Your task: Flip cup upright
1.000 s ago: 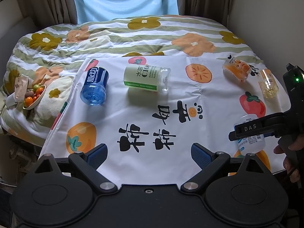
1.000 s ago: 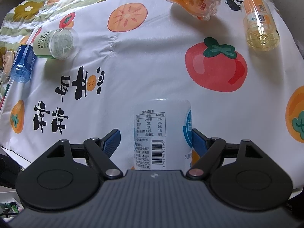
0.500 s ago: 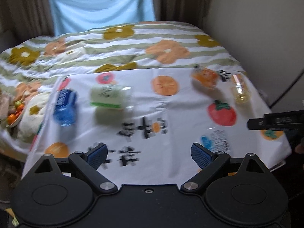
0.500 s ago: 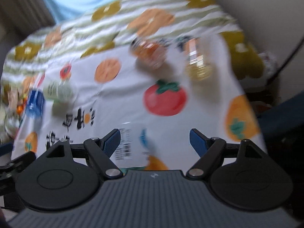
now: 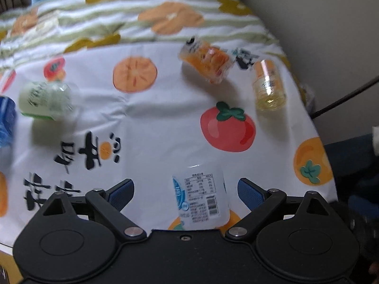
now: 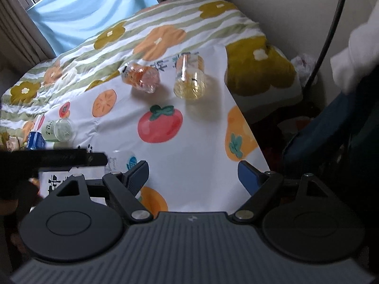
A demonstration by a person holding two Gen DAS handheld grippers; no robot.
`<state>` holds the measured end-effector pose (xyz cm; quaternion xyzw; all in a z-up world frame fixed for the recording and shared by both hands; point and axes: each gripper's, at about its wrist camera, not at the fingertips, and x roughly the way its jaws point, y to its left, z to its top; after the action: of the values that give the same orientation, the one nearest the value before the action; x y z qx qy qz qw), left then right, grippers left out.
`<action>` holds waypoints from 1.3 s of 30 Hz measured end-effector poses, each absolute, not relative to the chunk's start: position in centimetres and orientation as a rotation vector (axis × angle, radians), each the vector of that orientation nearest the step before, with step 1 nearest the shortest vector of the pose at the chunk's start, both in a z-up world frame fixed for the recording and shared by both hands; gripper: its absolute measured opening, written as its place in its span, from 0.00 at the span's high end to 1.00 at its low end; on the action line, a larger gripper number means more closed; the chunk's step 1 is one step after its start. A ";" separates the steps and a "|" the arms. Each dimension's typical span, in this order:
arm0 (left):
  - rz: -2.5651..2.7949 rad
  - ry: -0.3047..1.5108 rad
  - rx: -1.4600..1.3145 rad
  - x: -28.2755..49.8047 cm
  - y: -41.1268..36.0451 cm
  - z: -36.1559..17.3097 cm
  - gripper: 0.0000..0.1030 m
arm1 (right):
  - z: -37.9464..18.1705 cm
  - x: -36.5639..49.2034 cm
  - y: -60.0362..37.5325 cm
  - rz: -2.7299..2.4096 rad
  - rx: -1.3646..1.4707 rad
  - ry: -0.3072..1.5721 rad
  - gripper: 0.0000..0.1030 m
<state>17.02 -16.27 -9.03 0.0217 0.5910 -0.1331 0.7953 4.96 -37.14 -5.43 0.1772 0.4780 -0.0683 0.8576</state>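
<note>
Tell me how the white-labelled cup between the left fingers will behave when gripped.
The white-labelled cup looks like clear thin plastic and empty, so probably light and apt to flex under a hard squeeze. Its glossy label may be slippery. It seems to lie on its side on the cloth, so a nudge could roll it.

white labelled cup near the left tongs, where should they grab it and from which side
Grip the white labelled cup across its middle, on the label band, coming from the near cloth edge. It lies on its side, lengthwise between the open left tongs, so its curved flanks face the blue pads. Closing there probably holds it for tipping upright.
</note>
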 end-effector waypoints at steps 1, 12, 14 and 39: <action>-0.282 1.290 0.042 17.5 -16.6 -9.5 0.07 | -5.8 5.0 -37.3 -0.141 0.376 1.010 0.06; -0.225 1.409 0.046 20.4 -18.8 -13.3 0.12 | -8.3 6.5 -38.9 -0.120 0.410 1.054 0.06; -0.215 1.427 0.042 20.7 -18.8 -13.7 0.12 | -8.6 6.8 -39.1 -0.115 0.412 1.057 0.06; -0.299 1.267 0.098 19.1 -18.4 -11.3 0.37 | -8.9 8.3 -38.9 -0.089 0.419 1.062 0.06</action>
<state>19.13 -18.38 -11.28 0.0454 0.5895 -0.1390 0.7944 8.33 -38.91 -8.94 0.1981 0.5026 -0.0422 0.8404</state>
